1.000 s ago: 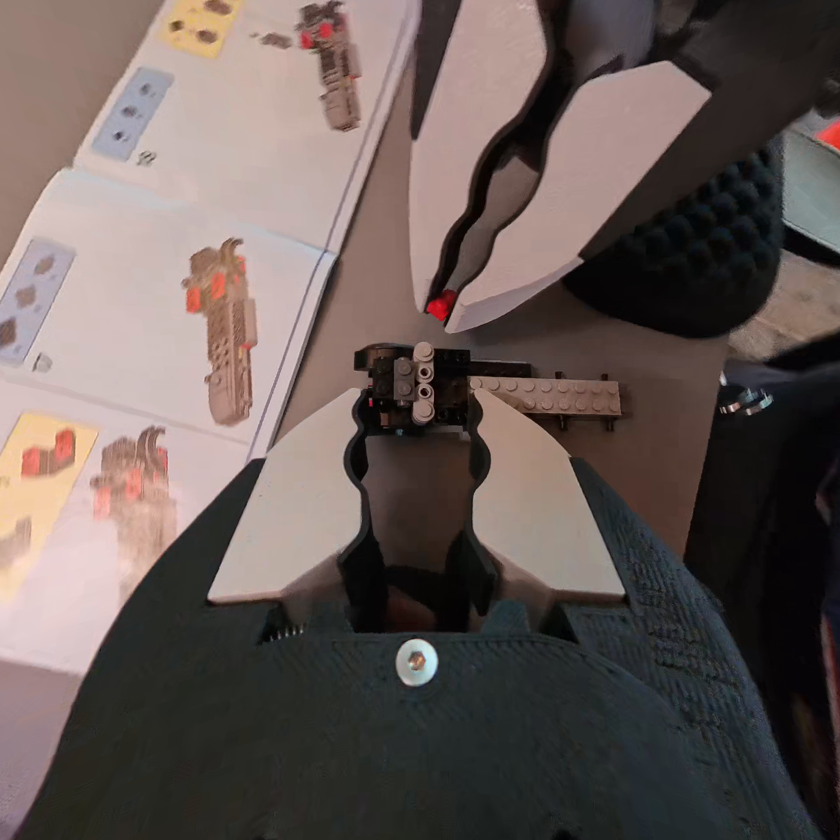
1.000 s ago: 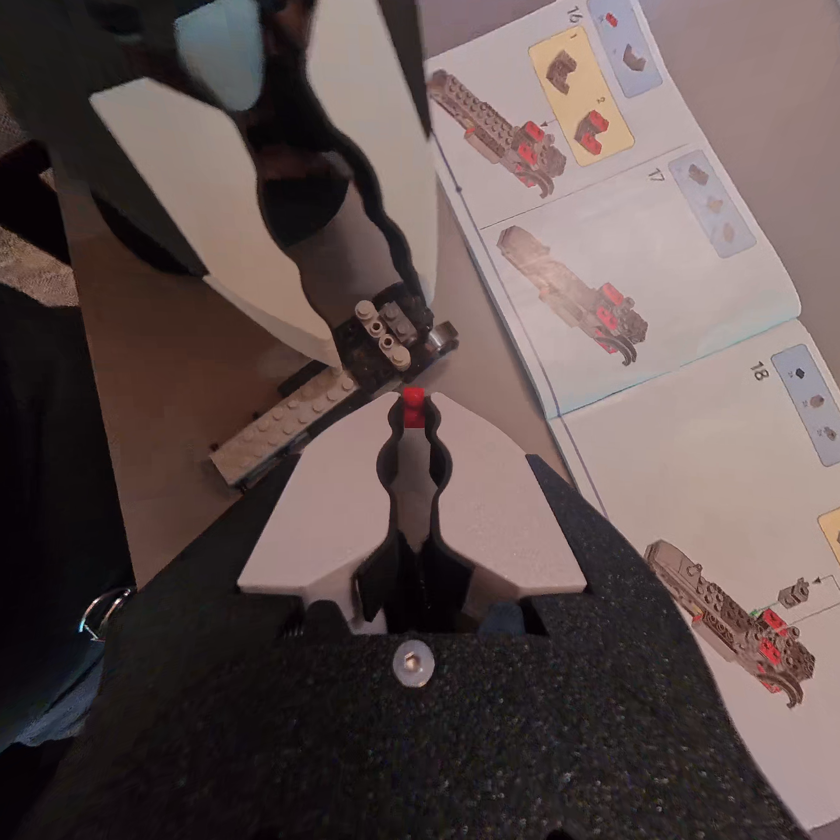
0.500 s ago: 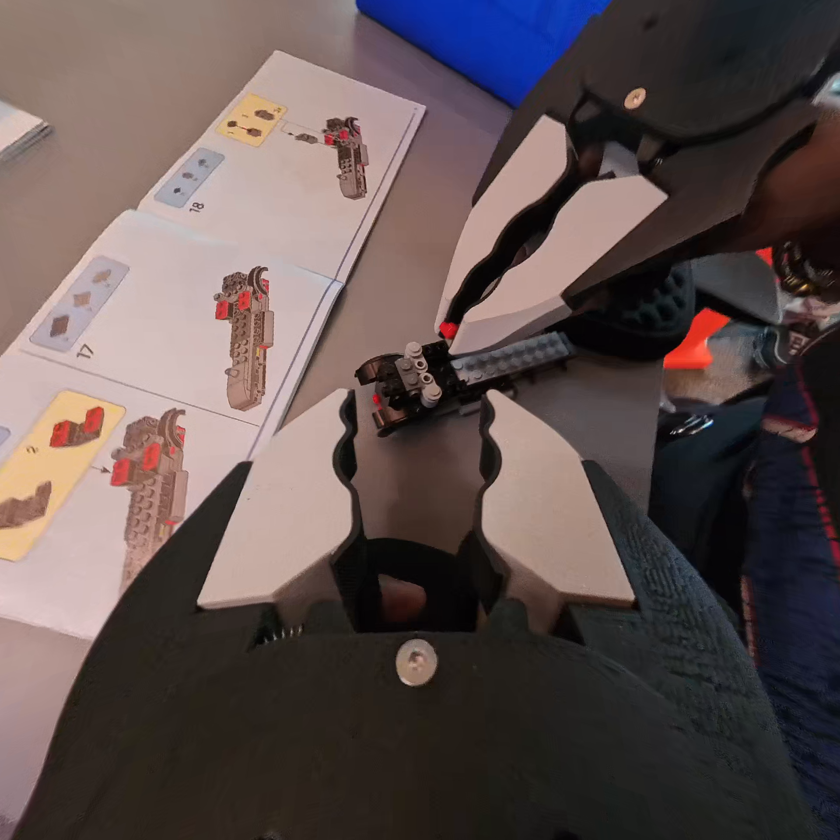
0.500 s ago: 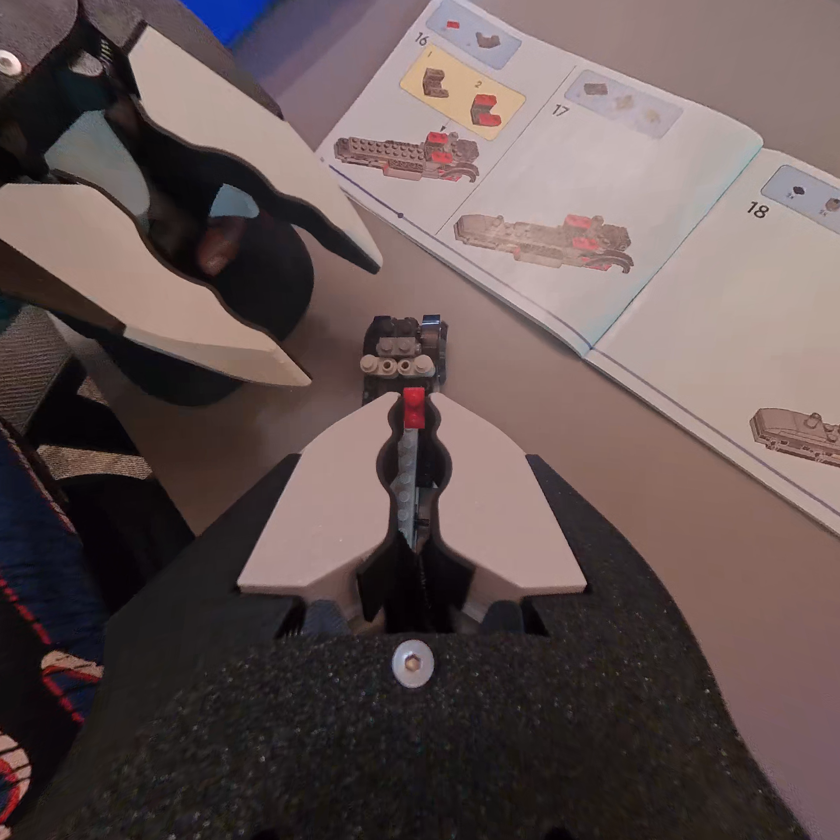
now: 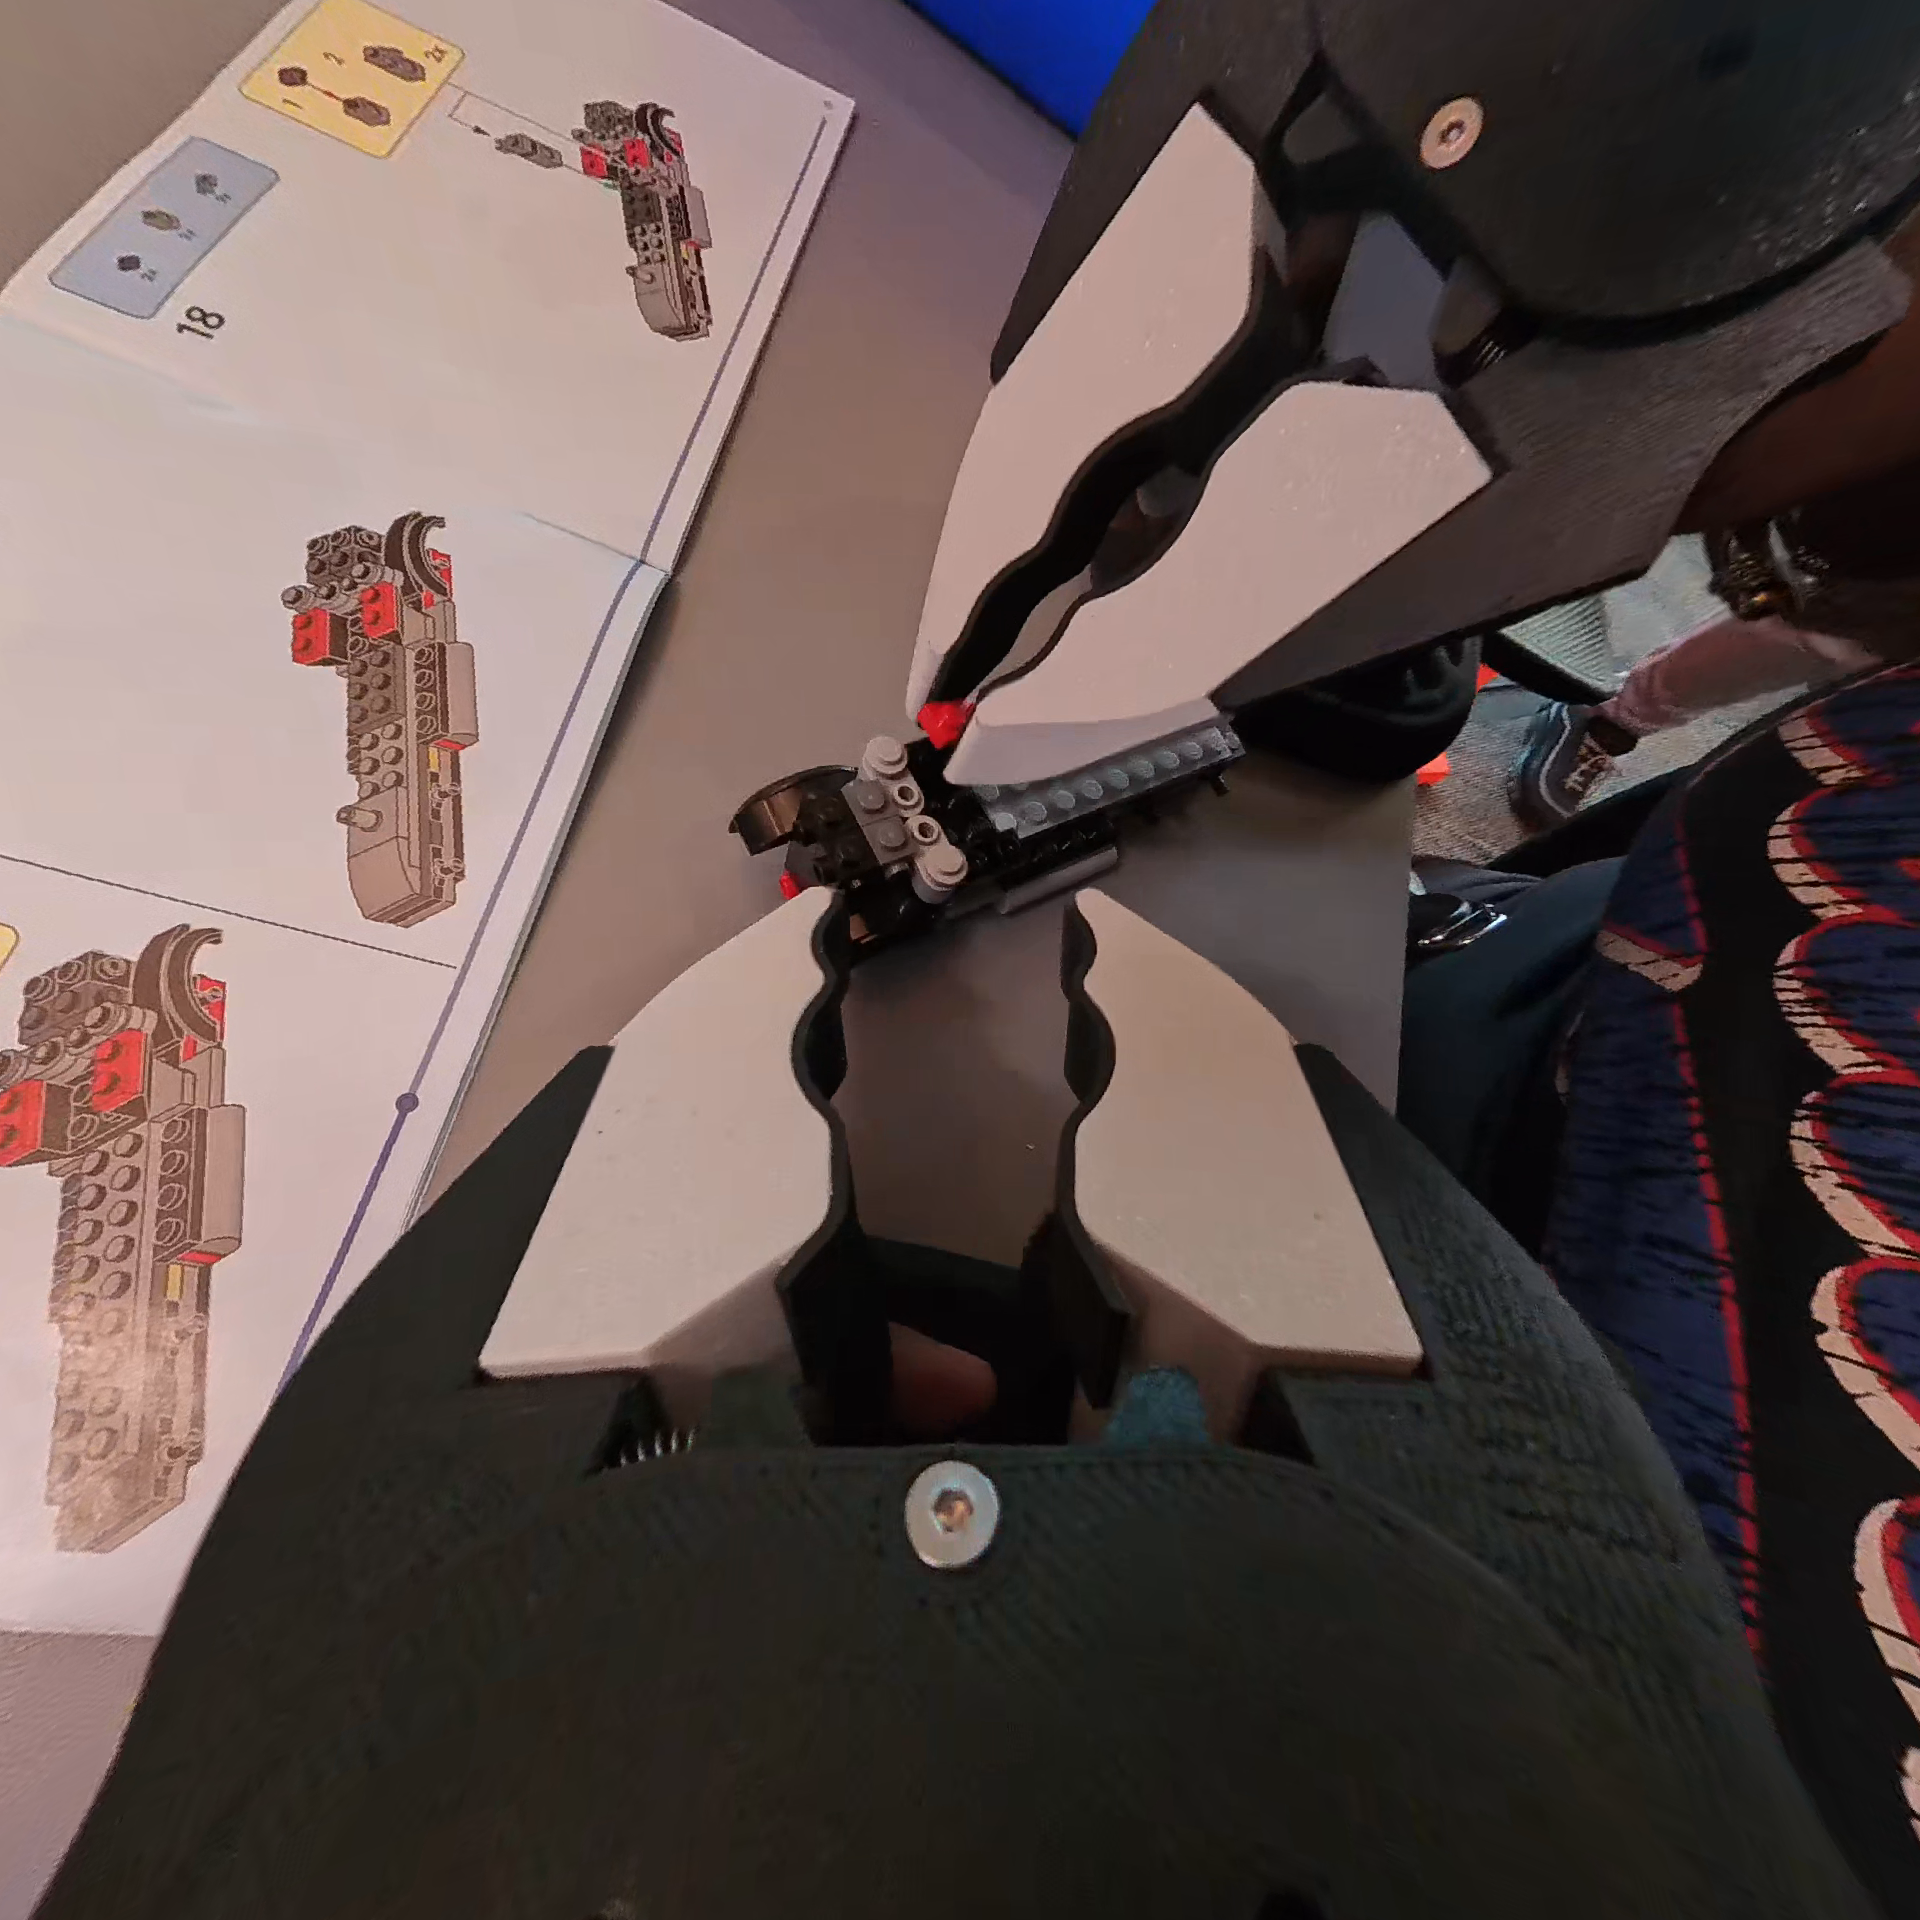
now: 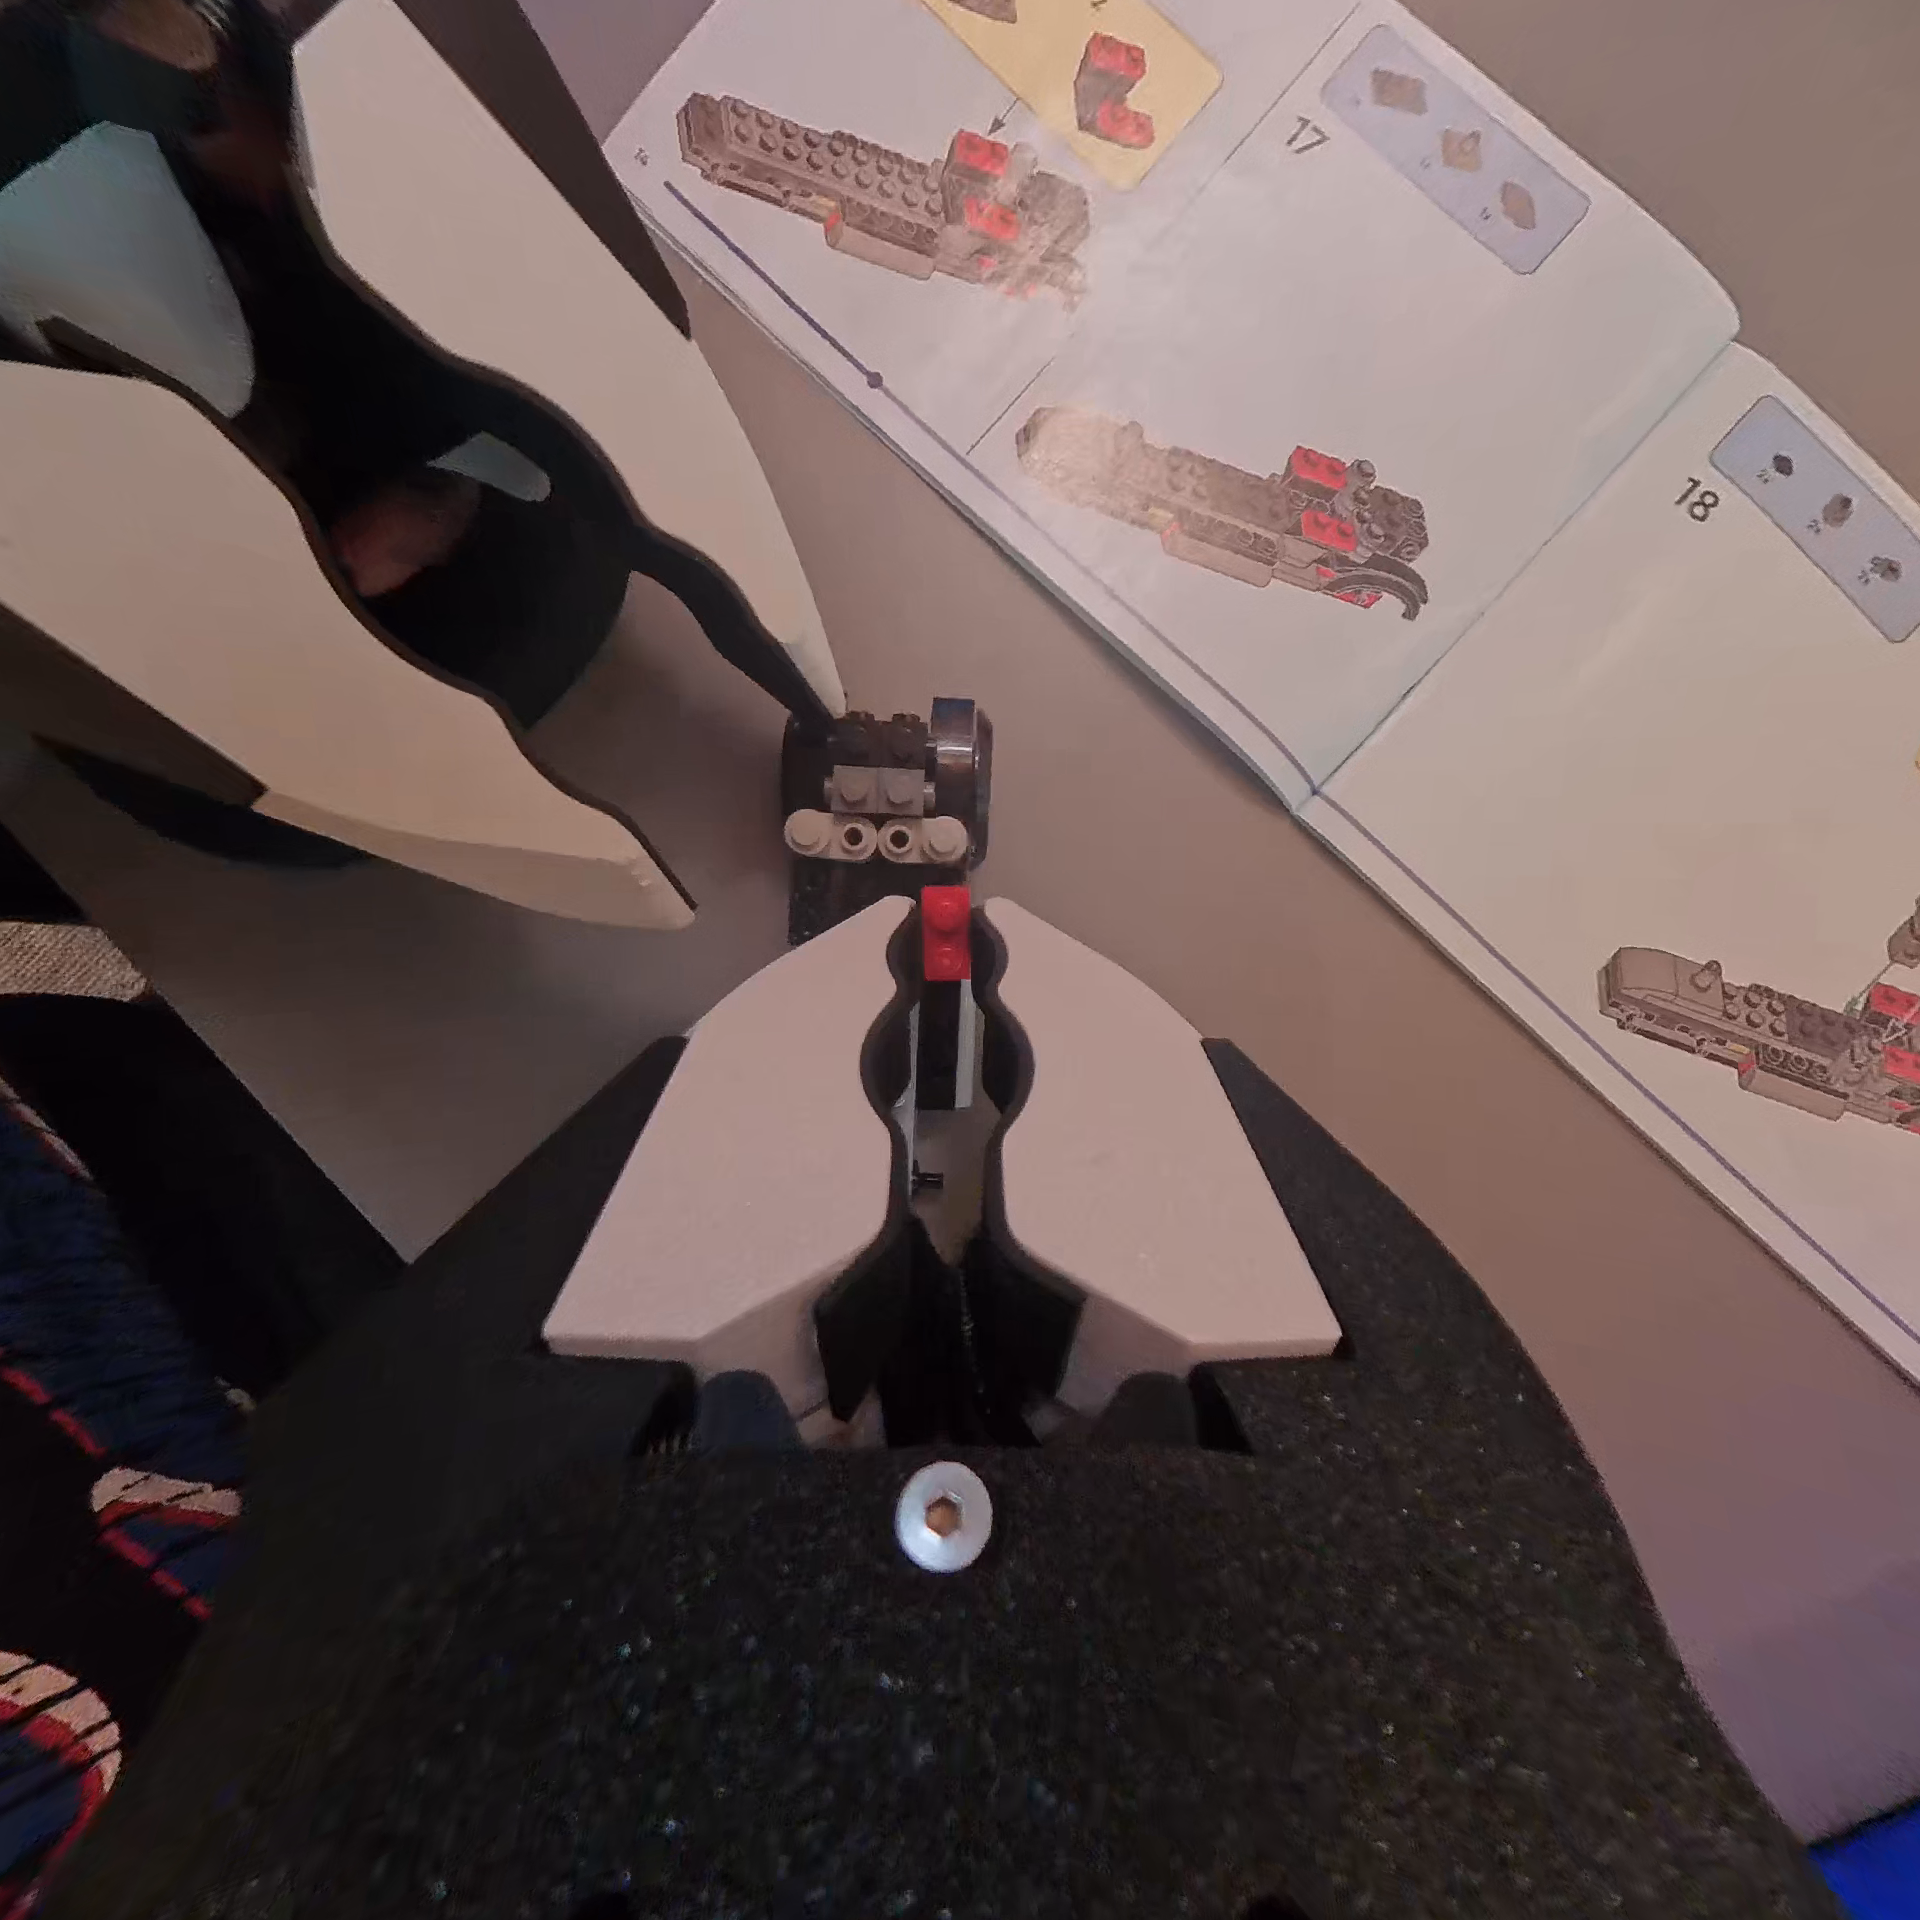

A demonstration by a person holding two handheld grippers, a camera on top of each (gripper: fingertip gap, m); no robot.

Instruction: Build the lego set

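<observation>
A partly built grey and black lego model (image 5: 935, 821) lies on the grey table (image 5: 935, 1091); it also shows in the right wrist view (image 6: 883, 800). My right gripper (image 6: 945, 914) is shut on a small red plate (image 6: 945, 930) and holds it just over the model's top, behind the row of grey studs. In the left wrist view the right gripper (image 5: 940, 717) comes in from the upper right with the red plate (image 5: 943, 719) at its tip. My left gripper (image 5: 951, 914) is open, its tips at the model's near side, one tip touching it. It shows at the upper left of the right wrist view (image 6: 743, 805).
An open instruction booklet (image 5: 364, 520) lies left of the model, and to the right in the right wrist view (image 6: 1351, 416). A blue box (image 5: 997, 42) stands behind. The table edge runs close on the right, with a person's patterned clothing (image 5: 1714, 1039) beyond and a black knit object (image 5: 1351, 717). Both grippers' tips are close together, under 4 cm apart.
My left gripper drew back off the model's end, leaving it on the table, then came close again. My right gripper moved down with the red plate until it is right over the model.
</observation>
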